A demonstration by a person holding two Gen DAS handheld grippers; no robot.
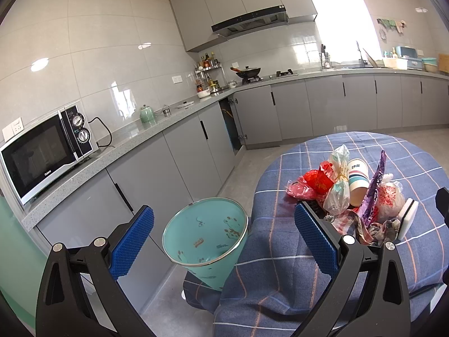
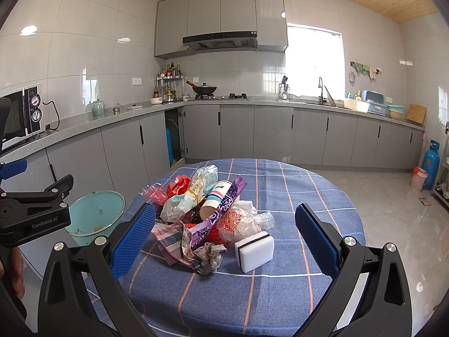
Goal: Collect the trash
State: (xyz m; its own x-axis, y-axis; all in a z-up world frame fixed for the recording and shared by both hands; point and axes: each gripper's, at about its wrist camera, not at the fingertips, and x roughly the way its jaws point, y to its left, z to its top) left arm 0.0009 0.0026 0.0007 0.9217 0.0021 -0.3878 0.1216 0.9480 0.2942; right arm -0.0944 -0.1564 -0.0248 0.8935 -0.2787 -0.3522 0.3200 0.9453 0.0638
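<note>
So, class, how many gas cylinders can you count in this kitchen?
2. One blue gas cylinder stands on the floor at the far right, beside a pink bin. A second blue cylinder stands inside the open corner cabinet. Closed cabinets may hide others.

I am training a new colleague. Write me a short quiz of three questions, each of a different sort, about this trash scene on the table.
1. True or false: the left gripper is shut on the paper cup.
2. Multiple choice: where is the teal bin?
A. on top of the tablecloth
B. beside the table, below its edge
C. on the kitchen counter
3. Fill in: the white block nearest the right gripper, with a dark stripe, is a ____.

Key:
1. False. Both grippers are open and hold nothing.
2. B.
3. Sponge.
</note>
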